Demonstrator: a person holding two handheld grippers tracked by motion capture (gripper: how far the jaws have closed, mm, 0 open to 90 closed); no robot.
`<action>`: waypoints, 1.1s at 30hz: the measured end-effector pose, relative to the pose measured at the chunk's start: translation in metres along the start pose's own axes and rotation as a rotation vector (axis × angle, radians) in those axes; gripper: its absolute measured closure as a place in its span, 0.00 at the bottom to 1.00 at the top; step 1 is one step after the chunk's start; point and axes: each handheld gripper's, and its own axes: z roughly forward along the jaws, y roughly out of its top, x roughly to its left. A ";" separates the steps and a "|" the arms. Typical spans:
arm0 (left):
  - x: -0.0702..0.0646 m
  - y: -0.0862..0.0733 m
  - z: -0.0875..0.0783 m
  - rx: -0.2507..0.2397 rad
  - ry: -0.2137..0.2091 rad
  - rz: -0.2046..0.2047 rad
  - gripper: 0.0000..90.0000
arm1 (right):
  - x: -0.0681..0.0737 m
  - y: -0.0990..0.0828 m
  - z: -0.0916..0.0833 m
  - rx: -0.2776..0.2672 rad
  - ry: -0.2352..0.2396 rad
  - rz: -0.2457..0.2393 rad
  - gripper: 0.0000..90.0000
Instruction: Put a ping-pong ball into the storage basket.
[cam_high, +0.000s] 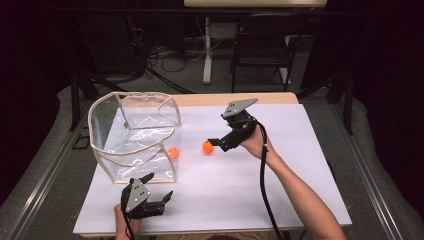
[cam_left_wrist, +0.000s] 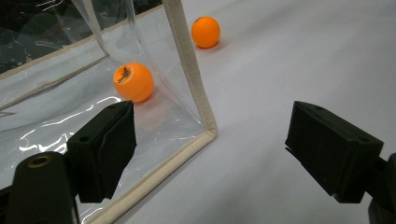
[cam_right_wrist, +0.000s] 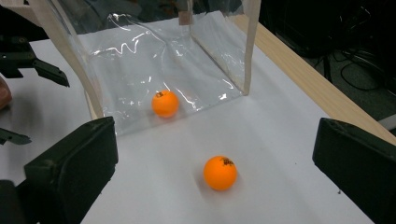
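White counter (cam_high: 300, 165) is carrying everything. Clear plastic bag (cam_high: 135, 135) with beige trim is standing open at the counter's left. Right gripper (cam_high: 214, 142) is hovering mid-counter, fingers released and spread wide, pointing at the loose orange ball (cam_high: 207, 146) just in front of them, not touching it. Left gripper (cam_high: 159, 192) is resting near the front edge beside the bag's corner, fingers also released, holding nothing. Second orange ball (cam_high: 172, 152) is lying inside the bag by its right wall.
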 end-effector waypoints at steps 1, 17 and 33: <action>0.000 0.000 0.000 0.000 0.001 0.000 0.18 | 0.000 -0.003 0.000 -0.001 0.004 0.005 0.00; -0.001 -0.001 -0.002 0.005 0.019 -0.004 0.18 | 0.004 -0.048 0.009 0.042 0.011 0.043 0.00; -0.001 0.000 0.000 0.003 0.010 0.007 0.18 | 0.001 -0.091 0.025 0.091 0.000 0.118 0.00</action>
